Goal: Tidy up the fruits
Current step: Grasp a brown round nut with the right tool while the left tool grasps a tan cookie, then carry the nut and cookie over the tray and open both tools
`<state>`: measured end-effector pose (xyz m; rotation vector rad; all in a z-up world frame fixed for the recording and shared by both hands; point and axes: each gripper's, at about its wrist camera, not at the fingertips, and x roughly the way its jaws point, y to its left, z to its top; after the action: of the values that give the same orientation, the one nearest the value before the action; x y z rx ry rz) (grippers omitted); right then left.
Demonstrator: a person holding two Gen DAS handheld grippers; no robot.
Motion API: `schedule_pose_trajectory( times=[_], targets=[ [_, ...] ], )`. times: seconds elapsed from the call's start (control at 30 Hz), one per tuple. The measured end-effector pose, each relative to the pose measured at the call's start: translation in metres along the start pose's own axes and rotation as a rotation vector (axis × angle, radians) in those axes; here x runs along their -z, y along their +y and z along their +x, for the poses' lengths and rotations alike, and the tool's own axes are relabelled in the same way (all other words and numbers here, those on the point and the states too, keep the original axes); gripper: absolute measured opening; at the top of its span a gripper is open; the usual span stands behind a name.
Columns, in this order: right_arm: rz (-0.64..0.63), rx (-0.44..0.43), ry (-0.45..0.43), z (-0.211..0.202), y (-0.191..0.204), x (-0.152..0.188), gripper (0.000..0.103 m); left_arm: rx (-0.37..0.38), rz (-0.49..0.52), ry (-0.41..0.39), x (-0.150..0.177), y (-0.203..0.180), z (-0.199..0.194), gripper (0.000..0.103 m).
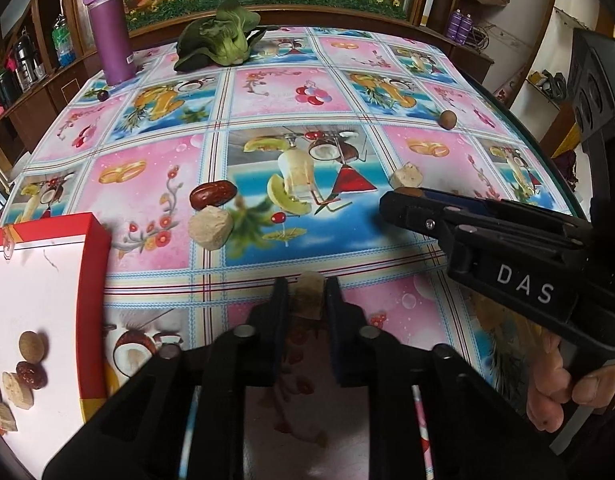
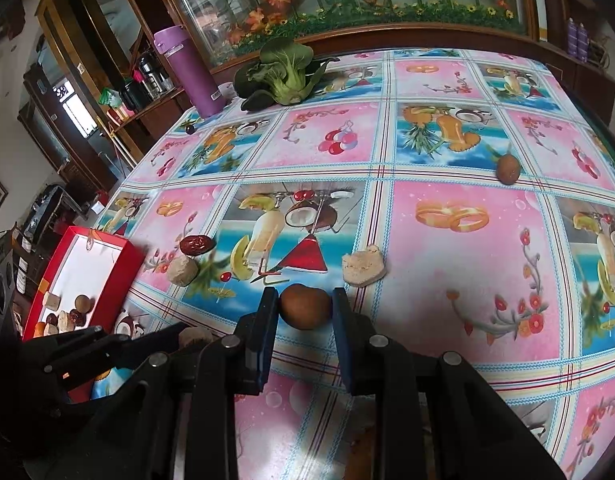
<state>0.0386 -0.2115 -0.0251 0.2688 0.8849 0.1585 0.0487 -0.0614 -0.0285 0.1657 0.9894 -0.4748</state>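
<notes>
The brown fruit [image 2: 305, 311], clenched in the right tongs [image 2: 305, 312], and the pale chunk [image 1: 307, 294], clenched in the left tongs [image 1: 307, 300], should travel level to the red box [image 1: 97, 280] at lower left.

Soft even daylight, glossy tablecloth [image 1: 267, 92] sheen, strong fisheye bending — dark vignetted corners, near foreground perhaps slightly blurred

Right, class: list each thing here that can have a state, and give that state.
Left gripper: shut on a beige cube.
Right gripper: shut on a brown fruit.
Red box: open, fruit pieces inside.
Purple flask: upright, lid closed.
Red date: loose on the table.
</notes>
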Motion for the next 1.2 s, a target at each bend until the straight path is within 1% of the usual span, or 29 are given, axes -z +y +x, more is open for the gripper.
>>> schedule_pose_trajectory(
  times=[0.13, 0.27, 0.5, 0.57, 0.7, 0.83, 1.07, 1.2],
  targets=[
    [0.003, -0.004, -0.002, 0.000, -0.001, 0.000, 0.026, 0.009, -0.004, -0.004, 0.001, -0.001, -0.001, 0.017],
    [0.006, -0.018, -0.018, -0.002, -0.001, 0.000, 0.026, 0.002, -0.007, -0.028, 0.003, -0.002, -0.009, 0.017],
    [0.017, -0.047, -0.079, -0.012, 0.000, 0.000, 0.026, -0.011, -0.018, -0.121, 0.007, 0.005, -0.048, 0.017],
    [0.016, -0.041, -0.090, -0.014, 0.003, 0.000, 0.026, -0.017, -0.023, -0.147, 0.010, 0.011, -0.060, 0.017],
    [0.021, -0.046, -0.107, -0.018, 0.014, 0.001, 0.026, -0.058, -0.051, -0.199, 0.017, 0.030, -0.083, 0.017],
    [-0.010, -0.083, -0.128, -0.023, 0.045, 0.004, 0.026, -0.130, -0.086, -0.242, 0.025, 0.054, -0.102, 0.017],
    [-0.133, -0.166, -0.115, -0.017, 0.127, 0.006, 0.026, -0.284, -0.160, -0.305, 0.046, 0.102, -0.128, 0.017],
    [-0.201, -0.196, -0.095, -0.008, 0.169, 0.010, 0.026, -0.336, -0.209, -0.316, 0.058, 0.130, -0.136, 0.017]
  ],
)
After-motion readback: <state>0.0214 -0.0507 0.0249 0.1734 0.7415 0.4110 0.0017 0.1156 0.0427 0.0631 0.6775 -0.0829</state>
